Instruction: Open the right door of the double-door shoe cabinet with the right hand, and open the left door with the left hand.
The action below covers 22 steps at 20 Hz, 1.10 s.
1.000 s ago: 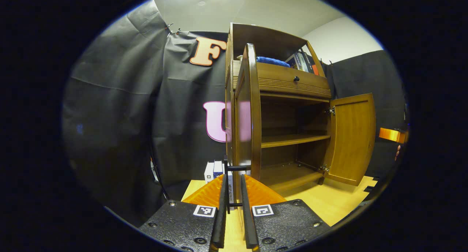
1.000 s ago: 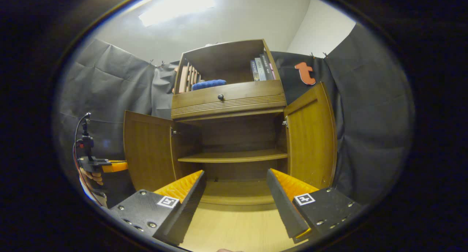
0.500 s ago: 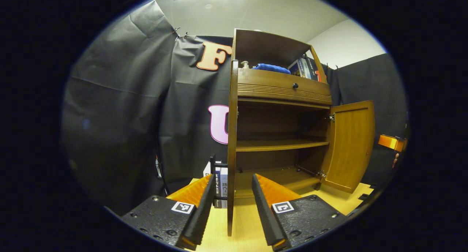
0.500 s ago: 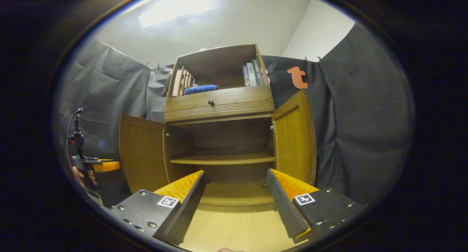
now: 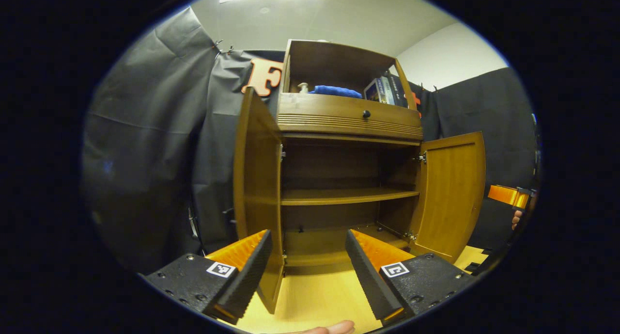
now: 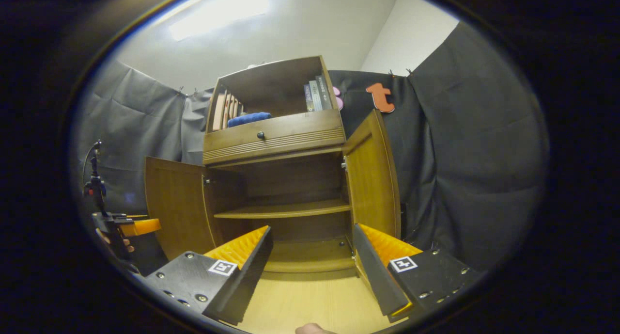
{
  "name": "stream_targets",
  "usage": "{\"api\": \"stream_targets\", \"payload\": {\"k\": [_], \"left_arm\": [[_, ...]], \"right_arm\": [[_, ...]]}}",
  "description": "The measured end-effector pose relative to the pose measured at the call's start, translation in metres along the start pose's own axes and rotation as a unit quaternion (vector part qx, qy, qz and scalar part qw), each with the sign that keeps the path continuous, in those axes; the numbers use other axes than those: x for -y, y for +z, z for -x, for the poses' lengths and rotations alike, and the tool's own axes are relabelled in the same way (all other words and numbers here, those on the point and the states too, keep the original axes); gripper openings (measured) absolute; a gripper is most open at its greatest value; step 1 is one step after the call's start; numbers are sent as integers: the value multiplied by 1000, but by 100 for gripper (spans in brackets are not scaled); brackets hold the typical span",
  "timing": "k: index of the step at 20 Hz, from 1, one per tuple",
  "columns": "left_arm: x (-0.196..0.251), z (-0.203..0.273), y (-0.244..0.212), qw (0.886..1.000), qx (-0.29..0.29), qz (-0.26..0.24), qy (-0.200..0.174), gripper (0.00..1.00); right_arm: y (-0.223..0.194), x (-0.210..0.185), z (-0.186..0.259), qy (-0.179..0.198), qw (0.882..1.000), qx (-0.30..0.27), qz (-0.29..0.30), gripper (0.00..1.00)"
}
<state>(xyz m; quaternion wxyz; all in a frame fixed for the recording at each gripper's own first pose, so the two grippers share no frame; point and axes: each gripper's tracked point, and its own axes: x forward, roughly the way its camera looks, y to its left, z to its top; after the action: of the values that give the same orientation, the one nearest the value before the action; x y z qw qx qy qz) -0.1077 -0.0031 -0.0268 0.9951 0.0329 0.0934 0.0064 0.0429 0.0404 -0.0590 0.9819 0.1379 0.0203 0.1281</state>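
In the left gripper view, the brown wooden double-door shoe cabinet (image 5: 346, 130) is standing in the centre of the frame with both lower doors swung out: the flat brown wooden left door (image 5: 256, 188) is showing left of centre, seen nearly edge-on, and the matching brown wooden right door (image 5: 453, 193) is hanging open at the right. The left gripper (image 5: 307, 271) is sitting at the bottom centre with its fingers spread wide and gripping nothing; one finger is lying just in front of the left door's lower edge, though contact cannot be told. At the far right edge, the other gripper and part of a hand are peeking in. In the right gripper view, the cabinet is filling the middle, the left door (image 6: 174, 203) is standing open at left of centre and the right door (image 6: 373, 174) is angling outward right of centre. The right gripper (image 6: 312, 268) at the bottom centre is also gaping wide and empty. Judging from this, both opening steps look done; the next move is probably only drawing both grippers clear of the doors.
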Motion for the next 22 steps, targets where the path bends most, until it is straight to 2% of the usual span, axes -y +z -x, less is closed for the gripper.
{"api": "stream_targets", "payload": {"k": [2,5,10,13,15,16,17,22], "left_arm": [[30,-8,-4,1000,-4,-2,-22,94],[71,-19,-7,999,-2,-9,-47,94],[114,-55,-21,999,-12,-22,-37,96],[145,-75,-32,999,-21,-7,-49,97],[155,-87,-37,999,-25,6,-45,96],[158,-92,-38,999,-24,13,-44,96],[161,-98,-36,999,-20,15,-43,96],[167,-110,-47,999,-20,18,-44,97]], "right_arm": [[-4,2,-5,1,1000,-6,-5,99],[-8,-2,-17,7,1000,-15,-5,98],[-9,-1,-31,1,1000,-18,-1,100],[-8,-2,-37,3,1000,-19,4,99],[-6,1,-38,-2,1000,-17,6,94],[-4,2,-37,-2,1000,-14,7,94],[-1,2,-37,-4,1000,-9,10,99],[1,0,-36,-12,999,8,32,99]]}}
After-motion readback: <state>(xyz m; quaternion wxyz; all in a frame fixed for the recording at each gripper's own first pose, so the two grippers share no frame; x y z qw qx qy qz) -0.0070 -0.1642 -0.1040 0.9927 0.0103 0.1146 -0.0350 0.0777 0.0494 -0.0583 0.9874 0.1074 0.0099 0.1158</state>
